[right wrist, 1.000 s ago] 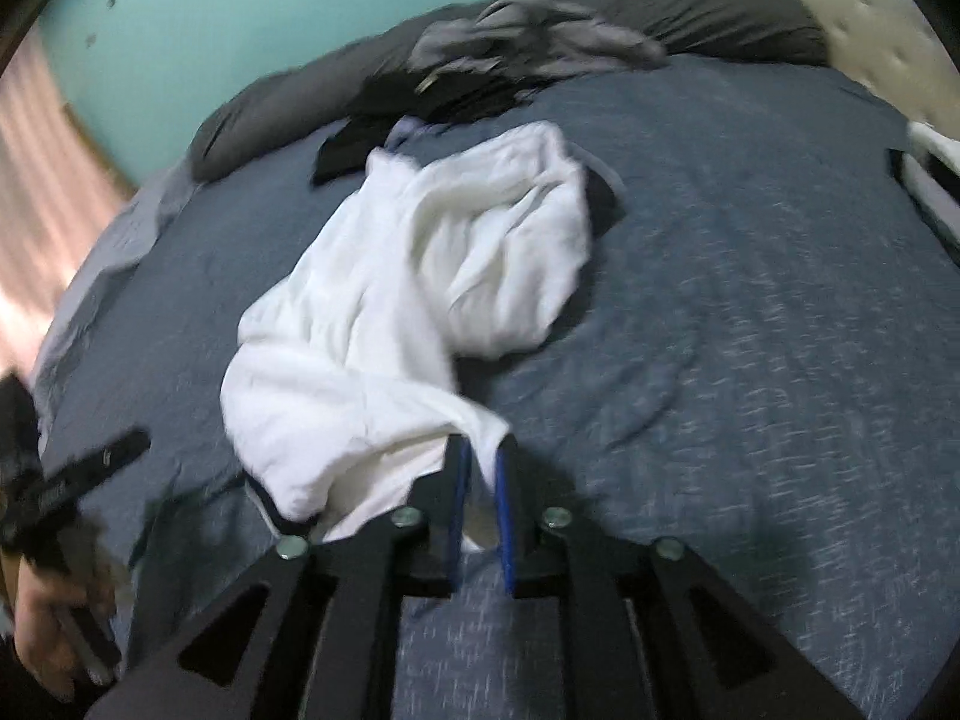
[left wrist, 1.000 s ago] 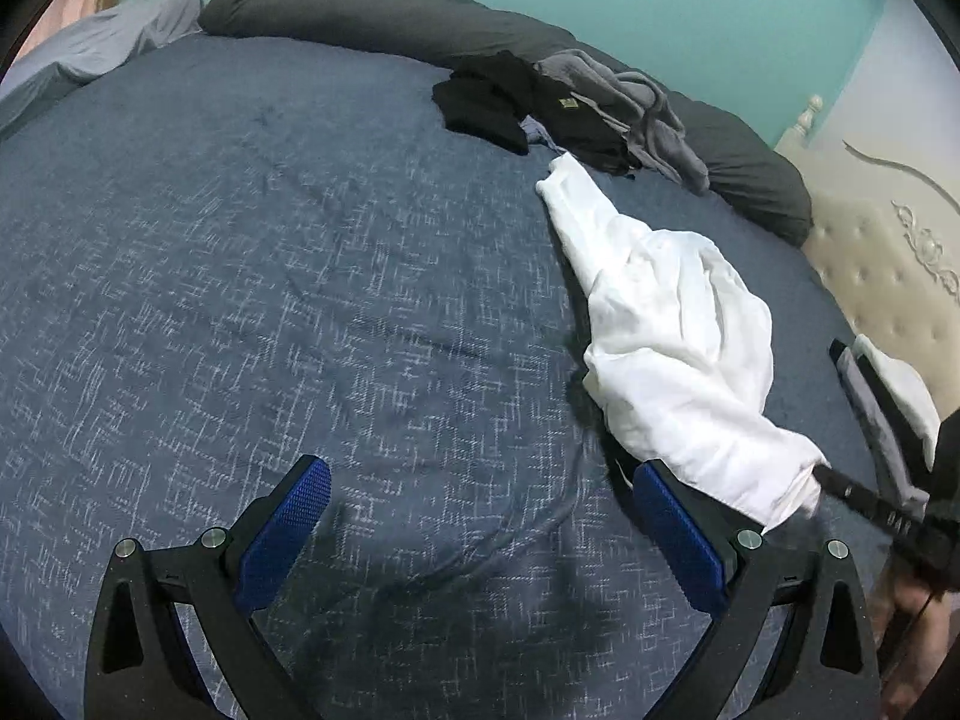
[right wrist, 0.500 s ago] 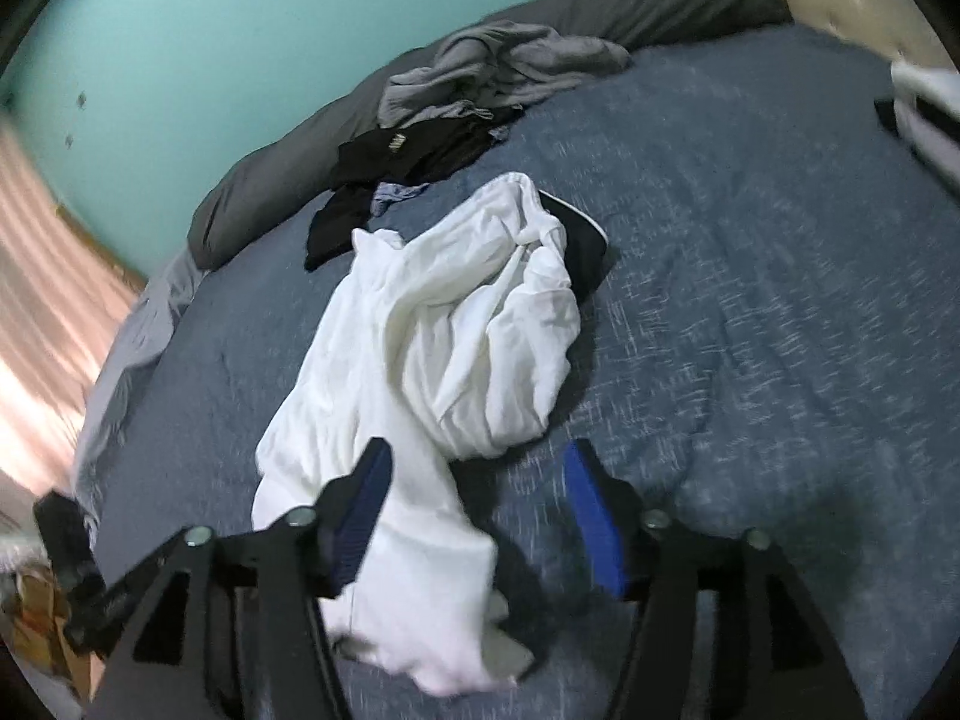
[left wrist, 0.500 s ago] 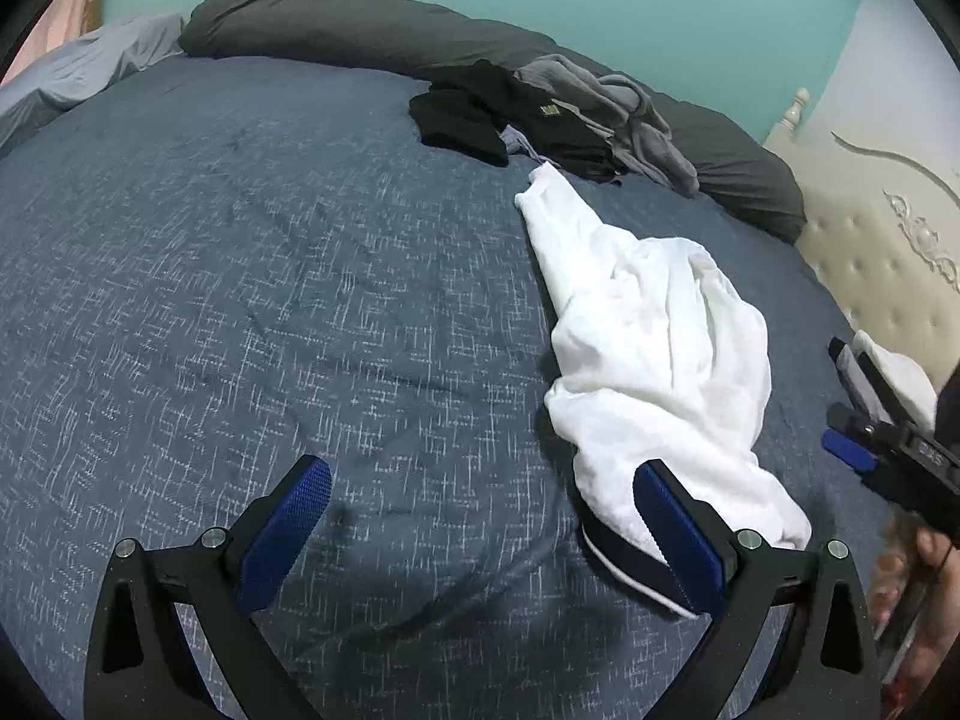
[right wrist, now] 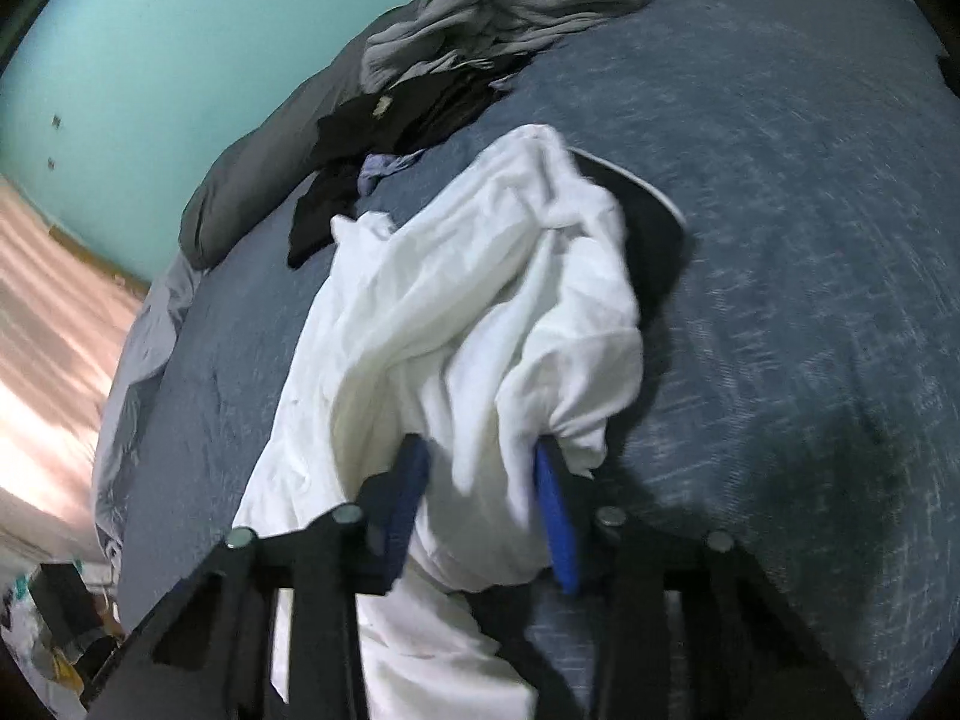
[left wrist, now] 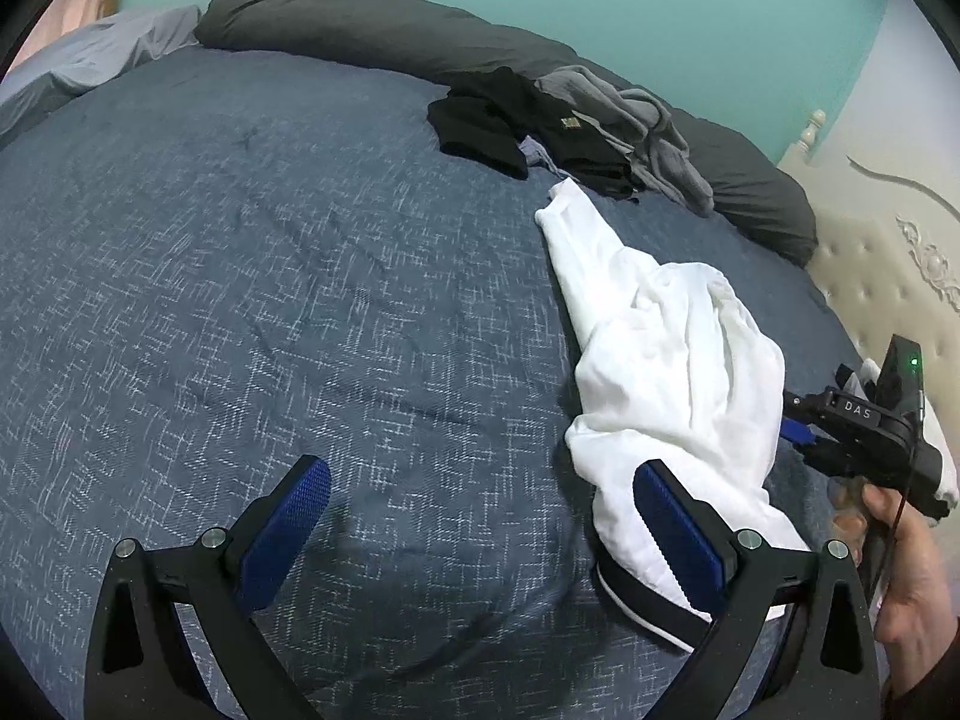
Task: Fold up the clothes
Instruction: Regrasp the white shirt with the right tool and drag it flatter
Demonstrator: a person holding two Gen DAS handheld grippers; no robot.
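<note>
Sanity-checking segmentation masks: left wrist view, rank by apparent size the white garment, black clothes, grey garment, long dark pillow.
1. long dark pillow
2. white garment, though nearness to the camera inflates it
3. black clothes and grey garment: look alike and overlap, so unranked

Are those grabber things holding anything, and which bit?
The right hand-held gripper is closing on a bunched fold at the near edge of the white shirt. The left hand-held gripper is open, holding nothing.

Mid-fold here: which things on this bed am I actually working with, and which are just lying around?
In play:
white garment
right gripper, jaws closing with a bunch of it between them
left gripper, open

Lying about:
black clothes
grey garment
dark pillows
</note>
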